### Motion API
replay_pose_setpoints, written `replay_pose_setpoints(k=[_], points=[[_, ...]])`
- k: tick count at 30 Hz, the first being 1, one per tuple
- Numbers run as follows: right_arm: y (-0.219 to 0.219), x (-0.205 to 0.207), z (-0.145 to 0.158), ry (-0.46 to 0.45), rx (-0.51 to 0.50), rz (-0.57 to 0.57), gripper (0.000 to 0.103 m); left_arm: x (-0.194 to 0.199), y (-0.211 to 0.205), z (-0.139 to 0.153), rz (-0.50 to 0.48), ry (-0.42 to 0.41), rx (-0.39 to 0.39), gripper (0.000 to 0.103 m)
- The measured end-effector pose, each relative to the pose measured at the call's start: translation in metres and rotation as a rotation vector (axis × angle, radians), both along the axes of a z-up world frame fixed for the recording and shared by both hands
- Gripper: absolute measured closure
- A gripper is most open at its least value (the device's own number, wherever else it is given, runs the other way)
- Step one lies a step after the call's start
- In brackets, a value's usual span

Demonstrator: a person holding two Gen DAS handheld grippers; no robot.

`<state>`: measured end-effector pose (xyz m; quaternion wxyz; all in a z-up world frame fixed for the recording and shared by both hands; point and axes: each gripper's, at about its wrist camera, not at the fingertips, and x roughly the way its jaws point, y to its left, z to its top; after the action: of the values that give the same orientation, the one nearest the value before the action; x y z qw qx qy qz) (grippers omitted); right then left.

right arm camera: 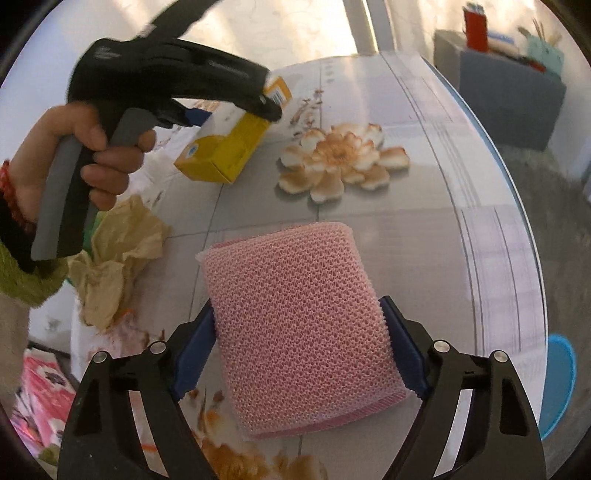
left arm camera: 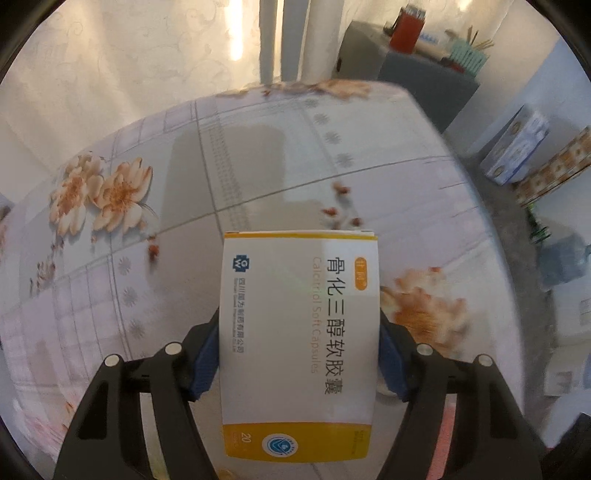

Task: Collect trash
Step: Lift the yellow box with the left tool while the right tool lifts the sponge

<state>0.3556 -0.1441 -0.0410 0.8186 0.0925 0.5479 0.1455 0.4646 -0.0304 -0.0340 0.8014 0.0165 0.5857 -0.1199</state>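
The left gripper holds one white-and-yellow cardboard medicine box, printed with black characters and the words "Calcitriol Soft Capsules". Its jaws are closed on the box's two long sides, the blue pads pressing on either side. From the right wrist view the same box hangs tilted above the counter, its yellow end lowest, under the left gripper, which a person's hand grips by the grey handle. A green fuzzy sleeve and a red bead bracelet show at that wrist.

The right gripper holds one pink honeycomb-mesh scouring pad, roughly square; its jaws stand fairly wide with the blue pads pressed against the pad's two opposite edges.

On the counter, which is glossy with a pattern of peach flowers and grey grid lines, lies one piece of crumpled tan paper, just left of the pink pad and below the left hand. Something green shows at its upper edge, too hidden to tell what.

Off the counter's left edge lies a pink printed packet. Off its right edge a blue round rim shows, partly cut off. Beyond the far edge stands one grey cabinet with a red container and a pale green holder with sticks in it on top.
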Motion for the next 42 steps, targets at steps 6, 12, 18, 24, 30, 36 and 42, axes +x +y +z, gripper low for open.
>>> replay_pose_setpoints(k=[6,12,18,24,30,36,42], points=[[-0.02,-0.012,0.001,0.031,0.042,-0.045,0.024,-0.037,0.007,0.019,0.02,-0.024,-0.144,0.034],[-0.033,-0.025,0.002,0.053,0.074,-0.088,0.024,-0.082,0.014,0.039,0.063,-0.043,-0.278,0.034],[-0.032,-0.025,-0.002,0.045,0.109,-0.097,0.022,-0.145,0.034,0.077,0.082,-0.15,-0.395,0.034],[-0.028,-0.025,0.0,0.055,0.077,-0.073,0.018,-0.204,0.049,0.086,0.1,-0.21,-0.374,0.034],[-0.009,-0.028,0.0,0.066,0.002,-0.005,0.013,-0.244,0.067,0.071,0.143,-0.213,-0.351,0.034],[0.009,-0.035,0.001,0.057,-0.096,0.062,0.011,-0.27,0.07,0.059,0.155,-0.22,-0.342,0.034],[0.017,-0.047,0.001,0.046,-0.195,0.09,0.011,-0.286,0.067,0.058,0.152,-0.244,-0.305,0.034]])
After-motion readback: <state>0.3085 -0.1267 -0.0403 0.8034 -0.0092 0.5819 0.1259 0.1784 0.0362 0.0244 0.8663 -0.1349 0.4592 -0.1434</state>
